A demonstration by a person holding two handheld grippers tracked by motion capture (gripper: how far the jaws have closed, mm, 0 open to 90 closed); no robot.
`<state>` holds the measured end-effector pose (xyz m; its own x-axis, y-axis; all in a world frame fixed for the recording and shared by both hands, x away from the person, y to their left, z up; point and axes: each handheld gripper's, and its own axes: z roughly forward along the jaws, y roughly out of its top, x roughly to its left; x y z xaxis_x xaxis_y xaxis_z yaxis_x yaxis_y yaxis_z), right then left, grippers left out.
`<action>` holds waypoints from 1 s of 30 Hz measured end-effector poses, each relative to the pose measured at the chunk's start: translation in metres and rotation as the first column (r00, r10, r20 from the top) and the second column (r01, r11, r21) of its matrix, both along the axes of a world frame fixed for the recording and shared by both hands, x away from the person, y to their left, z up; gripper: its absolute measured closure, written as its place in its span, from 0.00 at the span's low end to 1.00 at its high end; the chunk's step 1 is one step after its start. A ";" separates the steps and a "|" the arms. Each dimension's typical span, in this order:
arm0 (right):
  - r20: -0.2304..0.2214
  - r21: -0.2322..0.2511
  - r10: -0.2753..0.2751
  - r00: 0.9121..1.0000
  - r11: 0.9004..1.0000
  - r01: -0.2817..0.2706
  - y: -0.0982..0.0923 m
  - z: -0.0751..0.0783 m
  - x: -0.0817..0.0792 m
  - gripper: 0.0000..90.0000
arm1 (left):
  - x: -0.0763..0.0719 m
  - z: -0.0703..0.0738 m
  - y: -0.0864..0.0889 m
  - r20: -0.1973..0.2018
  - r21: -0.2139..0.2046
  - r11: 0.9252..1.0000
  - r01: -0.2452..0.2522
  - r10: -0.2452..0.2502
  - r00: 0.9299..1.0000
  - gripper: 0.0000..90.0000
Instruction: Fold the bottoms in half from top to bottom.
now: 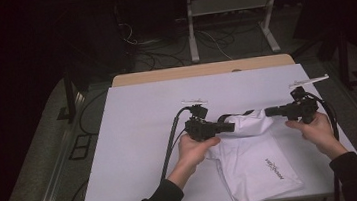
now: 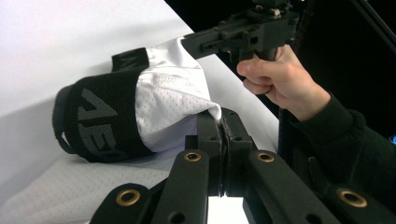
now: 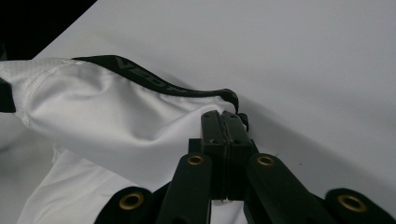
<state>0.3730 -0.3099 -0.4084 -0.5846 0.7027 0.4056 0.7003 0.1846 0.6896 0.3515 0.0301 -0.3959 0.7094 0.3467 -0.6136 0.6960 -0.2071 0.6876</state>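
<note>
A white pair of sports shorts [image 1: 256,165] with a black lettered waistband [image 2: 100,116] lies on the white table [image 1: 140,134], near its front edge. My left gripper [image 1: 231,125] is shut on a fold of the white mesh cloth [image 2: 168,98], its jaws pressed together on it [image 2: 223,123]. My right gripper [image 1: 269,112] faces it from the right and is shut on the smooth white cloth just under the waistband [image 3: 154,79], at the pinch [image 3: 223,116]. Between the two grippers the top of the shorts is lifted and bunched. In the left gripper view the right gripper [image 2: 187,44] shows at the top.
The table's wooden far edge [image 1: 203,69] lies behind the white cover. On the dark floor beyond stand a metal frame [image 1: 231,19] and loose cables [image 1: 151,53]. Bare white surface stretches left of and behind the shorts.
</note>
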 end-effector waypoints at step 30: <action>-0.077 -0.020 0.053 0.996 0.998 -0.054 -0.012 -0.017 -0.030 0.98 | -0.039 -0.041 -0.012 -0.070 -0.008 0.997 0.082 -0.082 0.994 0.97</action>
<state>0.3430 -0.3215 -0.4257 -0.5895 0.6806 0.4351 0.7394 0.2378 0.6298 0.3127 0.0186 -0.4364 0.6901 0.2856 -0.6650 0.7237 -0.2618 0.6386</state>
